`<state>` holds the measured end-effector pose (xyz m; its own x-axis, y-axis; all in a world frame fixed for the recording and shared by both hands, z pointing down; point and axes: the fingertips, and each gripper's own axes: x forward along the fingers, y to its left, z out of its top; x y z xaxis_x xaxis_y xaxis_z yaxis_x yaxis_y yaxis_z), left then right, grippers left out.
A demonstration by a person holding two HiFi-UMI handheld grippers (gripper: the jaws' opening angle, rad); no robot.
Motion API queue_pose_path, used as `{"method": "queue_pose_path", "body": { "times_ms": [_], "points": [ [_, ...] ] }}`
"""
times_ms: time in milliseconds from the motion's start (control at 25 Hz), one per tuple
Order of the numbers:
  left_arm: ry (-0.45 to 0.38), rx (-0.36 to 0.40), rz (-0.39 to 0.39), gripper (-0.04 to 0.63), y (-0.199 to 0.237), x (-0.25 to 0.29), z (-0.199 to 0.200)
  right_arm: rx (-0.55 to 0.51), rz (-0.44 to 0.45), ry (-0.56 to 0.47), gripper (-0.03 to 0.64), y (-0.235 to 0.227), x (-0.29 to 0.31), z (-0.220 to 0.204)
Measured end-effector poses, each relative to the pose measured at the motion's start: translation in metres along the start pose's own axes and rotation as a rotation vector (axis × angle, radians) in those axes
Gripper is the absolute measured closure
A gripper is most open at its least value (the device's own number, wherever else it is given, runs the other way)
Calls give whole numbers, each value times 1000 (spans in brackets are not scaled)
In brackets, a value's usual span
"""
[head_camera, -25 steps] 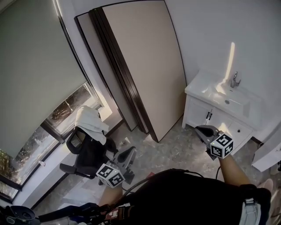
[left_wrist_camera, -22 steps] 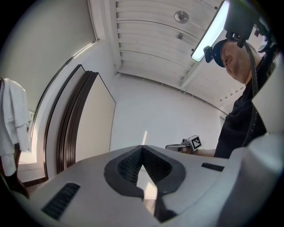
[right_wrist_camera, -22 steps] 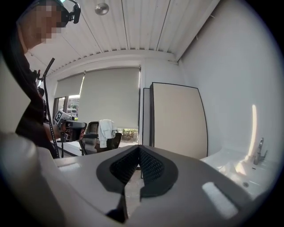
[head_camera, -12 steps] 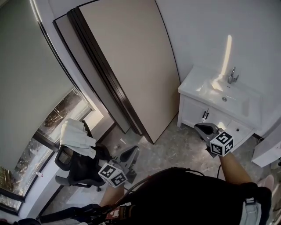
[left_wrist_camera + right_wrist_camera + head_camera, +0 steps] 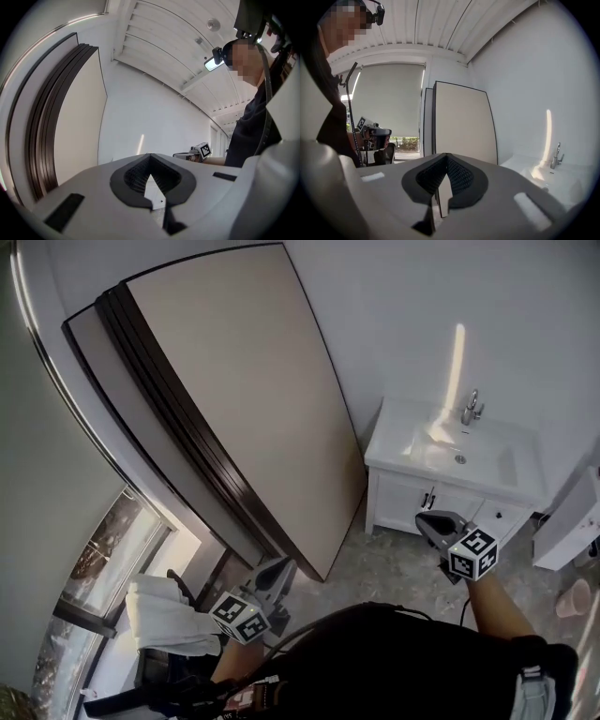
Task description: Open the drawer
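Room: white-walled washroom corner with a marbled floor [image 5: 398, 568]; tall boards [image 5: 234, 399] lean on the wall and a window [image 5: 98, 563] sits lower left.
Left jaws: we find the left gripper [image 5: 150, 161] closed, pads together, nothing held between them.
Right jaws: we find the right gripper [image 5: 446, 160] likewise closed and empty.
Gripper position: both are carried in front of the person's body and touch nothing. In the head view the right one is the nearer to the unit, with bare floor between them; the left one is well apart from it, beside the boards.
Unit: a white vanity cabinet [image 5: 398, 493] stands against the far wall, with a basin [image 5: 469, 454] and a tap [image 5: 472, 409] on top.
Drawer: we judge the drawer [image 5: 498, 517] to be the small panel with a single knob, just to the right of the paired doors [image 5: 424, 500]. It is too small for us to be sure.
Condition: the front looks flush with the cabinet face, with no gap showing; we read it as fully closed.
Done: nothing beyond facing the unit, in our judgement.
Outstanding: closing the distance, parting one pair of jaws, taking the knob and drawing the drawer out.
Note: a cup [image 5: 572, 597] stands on the floor to the unit's right.
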<state>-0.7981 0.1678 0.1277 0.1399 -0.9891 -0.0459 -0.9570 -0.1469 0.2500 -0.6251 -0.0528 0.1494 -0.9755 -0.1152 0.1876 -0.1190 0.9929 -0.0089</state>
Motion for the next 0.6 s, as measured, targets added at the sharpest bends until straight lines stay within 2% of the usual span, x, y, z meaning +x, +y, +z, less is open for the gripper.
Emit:
{"method": "queue_pose_path", "body": {
  "times_ms": [160, 320, 440, 600],
  "points": [
    [17, -19, -71, 604, 51, 4, 7, 22, -68, 10, 615, 9, 31, 2],
    [50, -35, -118, 604, 74, 35, 4, 42, -101, 47, 615, -4, 44, -12],
    [64, -46, -141, 604, 84, 63, 1, 47, -116, 62, 615, -26, 46, -19],
    [82, -45, -137, 604, 97, 109, -6, 81, -137, 51, 615, -79, 52, -27]
  ]
}}
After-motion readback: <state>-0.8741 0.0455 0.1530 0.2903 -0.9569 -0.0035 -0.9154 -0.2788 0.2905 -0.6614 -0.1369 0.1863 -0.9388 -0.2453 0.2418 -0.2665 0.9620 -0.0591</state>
